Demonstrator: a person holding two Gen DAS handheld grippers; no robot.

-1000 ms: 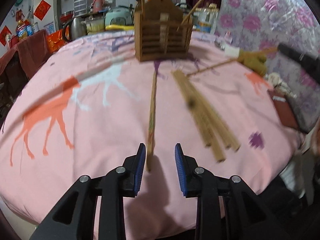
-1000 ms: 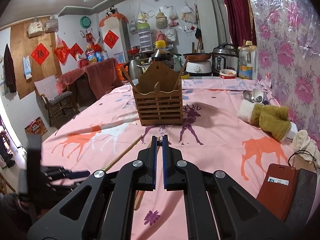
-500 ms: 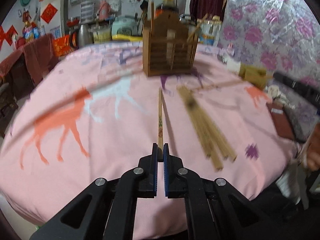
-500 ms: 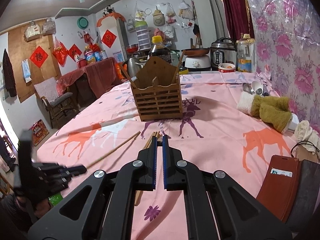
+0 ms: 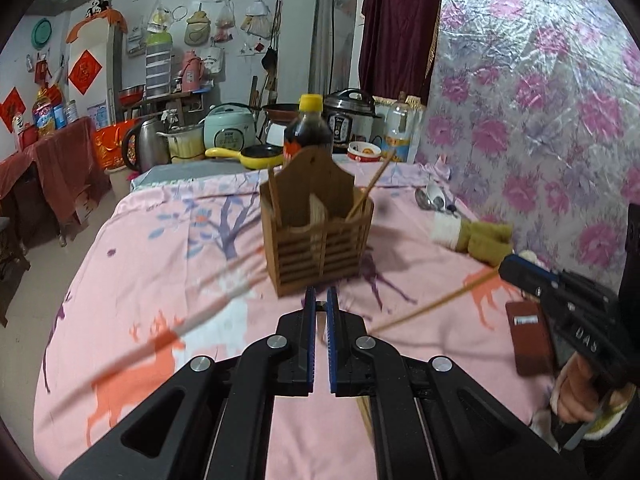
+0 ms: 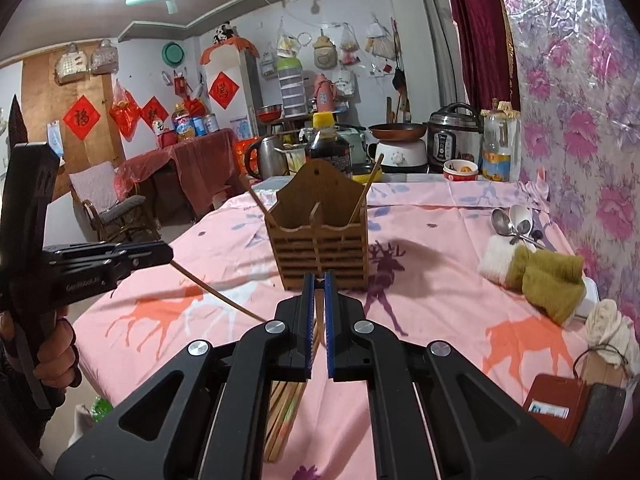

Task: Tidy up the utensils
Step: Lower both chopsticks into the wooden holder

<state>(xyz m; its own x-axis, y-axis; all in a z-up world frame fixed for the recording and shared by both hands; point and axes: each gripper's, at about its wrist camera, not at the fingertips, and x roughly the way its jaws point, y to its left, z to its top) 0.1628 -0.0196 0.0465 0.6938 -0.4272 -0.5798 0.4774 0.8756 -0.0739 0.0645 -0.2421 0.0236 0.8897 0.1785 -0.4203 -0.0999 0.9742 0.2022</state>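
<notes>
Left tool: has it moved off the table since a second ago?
Yes. The left tool has risen, now shut on a chopstick lifted above the pink tablecloth; in its own view the wooden holder sits lower, nearer its tips.

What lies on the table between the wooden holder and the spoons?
Nothing. In the right wrist view, only bare pink tablecloth runs from the holder to the spoons.

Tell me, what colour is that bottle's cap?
Yellow; the cap shows best in the left wrist view.
</notes>
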